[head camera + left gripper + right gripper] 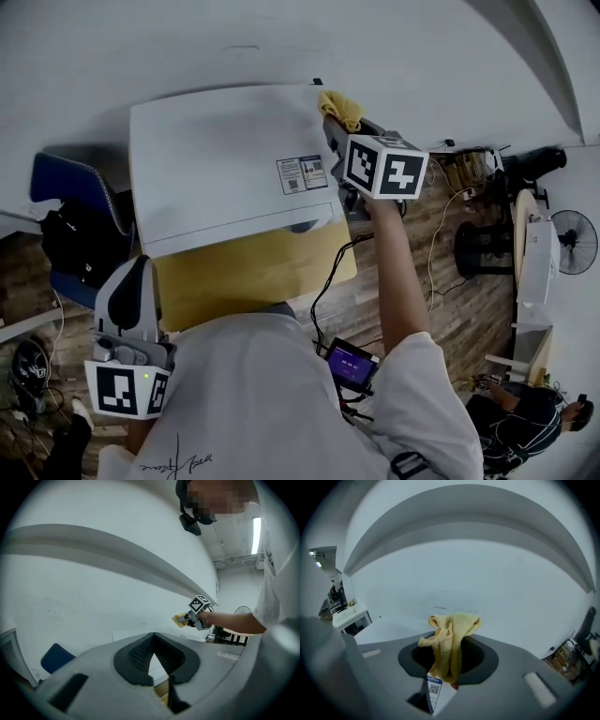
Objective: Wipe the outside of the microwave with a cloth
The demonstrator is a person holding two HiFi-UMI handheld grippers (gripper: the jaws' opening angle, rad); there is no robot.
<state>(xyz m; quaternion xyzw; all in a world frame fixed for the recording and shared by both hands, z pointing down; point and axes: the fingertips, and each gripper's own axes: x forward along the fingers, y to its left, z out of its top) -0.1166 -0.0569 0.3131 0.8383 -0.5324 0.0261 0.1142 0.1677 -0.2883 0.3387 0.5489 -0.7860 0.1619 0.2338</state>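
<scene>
Yellow cloth (450, 637) is clamped between the fingers of the right gripper (336, 120). It is bunched, with a folded wad standing clear beyond the fingertips. The right gripper view confirms the fingers are closed on the fabric. The head view places the cloth at the far right corner of the top of the white microwave (216, 155), at its edge. Whether it presses on the panel cannot be determined. The person's right arm (398, 272) reaches forward alongside the microwave's right side. The marker cube (386, 166) sits just behind the cloth.

The left gripper (131, 281) is held low at the person's left, near the microwave's near left corner and apart from it. The left gripper view shows its fingers together at the tips with nothing between them, pointing toward the white wall (93, 588).

The microwave stands on a tan counter (258, 272), its back close to the wall. A printed label (302, 174) with a code square lies on the top panel toward the right side. A black cable (328, 281) runs across the counter edge toward a small device (352, 364) with a lit purple screen at the person's waist.

Surroundings:
- a blue chair (70, 183) left of the microwave
- wood-pattern floor (450, 300)
- a standing fan (574, 240) at far right
- a second person (525, 412) at lower right
</scene>
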